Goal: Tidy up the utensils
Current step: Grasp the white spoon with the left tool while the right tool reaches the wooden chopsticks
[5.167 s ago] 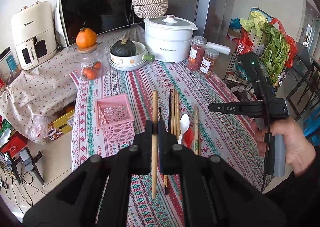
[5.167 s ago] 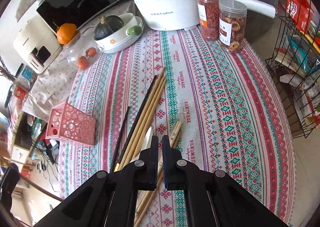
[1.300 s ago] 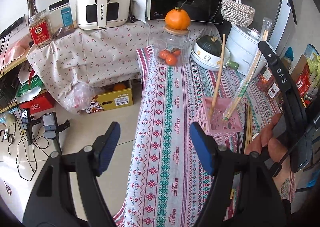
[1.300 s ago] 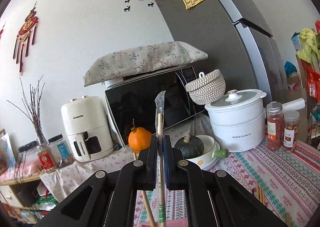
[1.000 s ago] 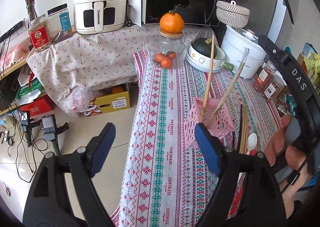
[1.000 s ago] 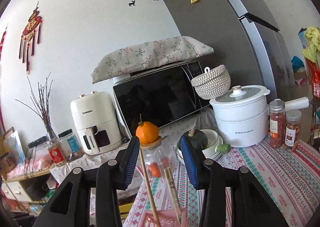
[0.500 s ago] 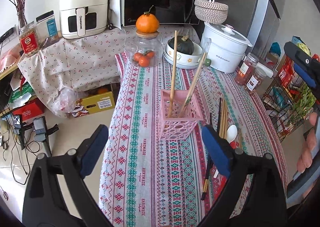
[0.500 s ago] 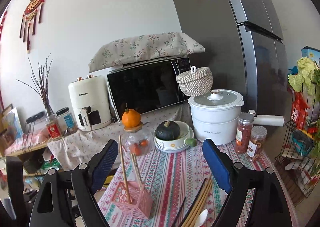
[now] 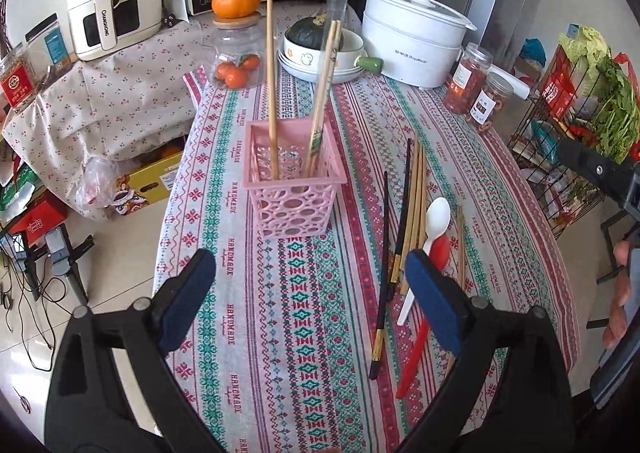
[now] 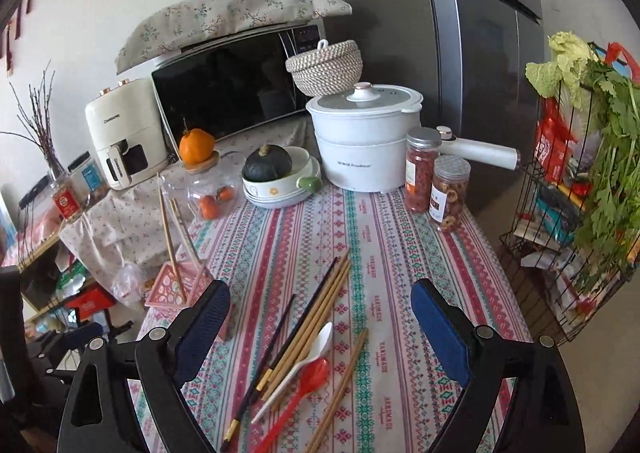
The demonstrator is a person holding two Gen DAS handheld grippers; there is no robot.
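A cluttered kitchen worktop [image 9: 304, 333] under a striped patterned cloth was shown. A pink perforated plastic basket [image 9: 294, 189] held wooden chopsticks [image 9: 272, 93] upright; more chopsticks [image 10: 320, 305], a white plastic spoon [image 10: 308, 357] and a red plastic spoon [image 10: 304, 381] were left lying beside it. Both the left gripper [image 9: 310, 285] and right gripper [image 10: 320, 317] were held with jaws released, empty. The light basket could be tipped by a clumsy insertion, and neighbouring sticks dragged along.

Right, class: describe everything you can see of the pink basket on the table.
The pink basket is a small square plastic holder with walls pierced by round holes and a solid rim. It stands upright on the striped tablecloth, open at the top. A bare wooden chopstick and a sleeved chopstick pair lean inside it. Neither gripper touches it.
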